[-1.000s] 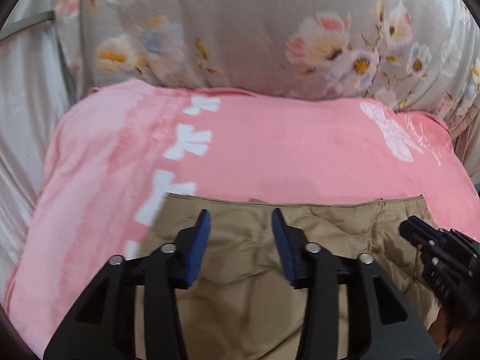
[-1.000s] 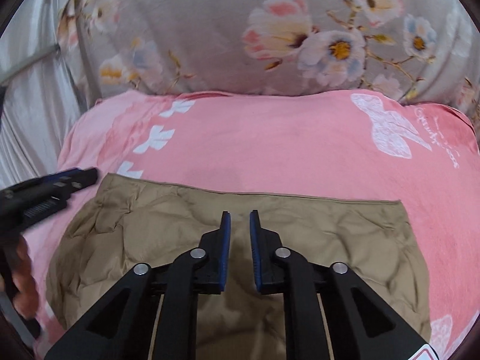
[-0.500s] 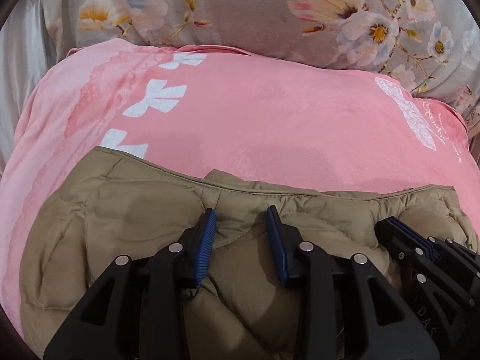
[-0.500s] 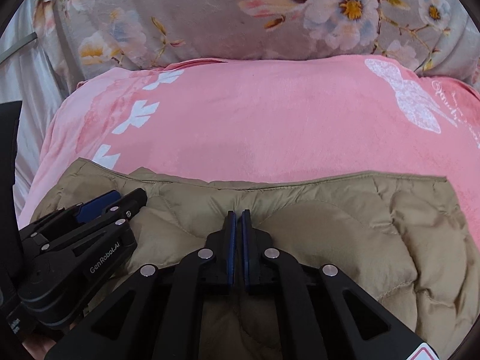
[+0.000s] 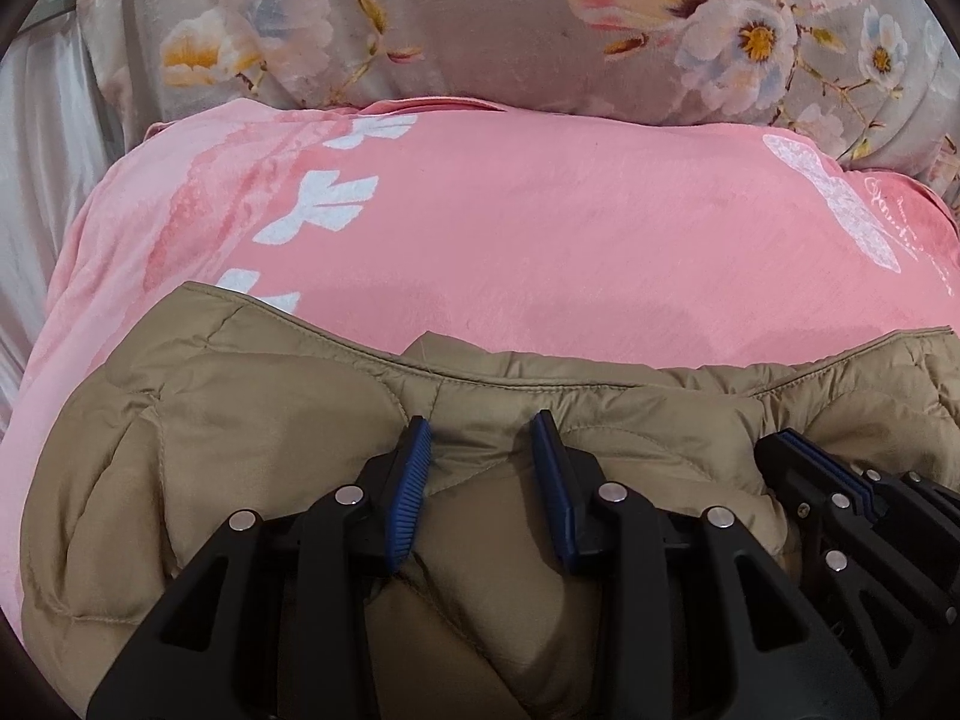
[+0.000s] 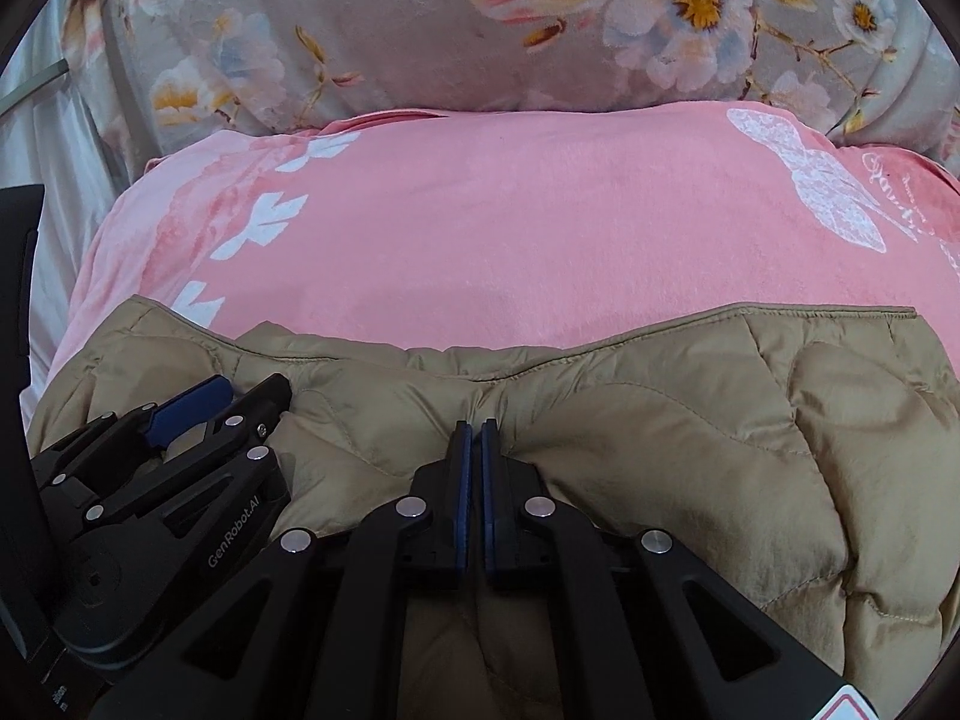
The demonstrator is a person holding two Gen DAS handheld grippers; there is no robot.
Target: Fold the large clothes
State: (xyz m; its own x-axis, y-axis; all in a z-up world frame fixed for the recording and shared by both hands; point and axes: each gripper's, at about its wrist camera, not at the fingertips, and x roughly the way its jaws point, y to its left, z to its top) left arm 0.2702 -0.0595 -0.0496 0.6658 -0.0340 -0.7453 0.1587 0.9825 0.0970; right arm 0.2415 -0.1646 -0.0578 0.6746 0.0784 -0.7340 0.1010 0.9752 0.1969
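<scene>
One tan quilted jacket [image 5: 252, 432] is lying bunched at the near edge of one pink blanket [image 5: 540, 228], which is spreading beneath one grey floral quilt [image 5: 480, 18] on the bed. Two hand-held grippers are working side by side over the jacket: the left hand-held gripper [image 5: 483, 438] is sitting released, its blue pads [image 5: 414, 480] standing apart with a ridge of fabric lying between them. The right hand-held gripper [image 6: 473, 429] is reaching forward and low, its fingers clenched together and pinching the jacket fabric near the top seam.
</scene>
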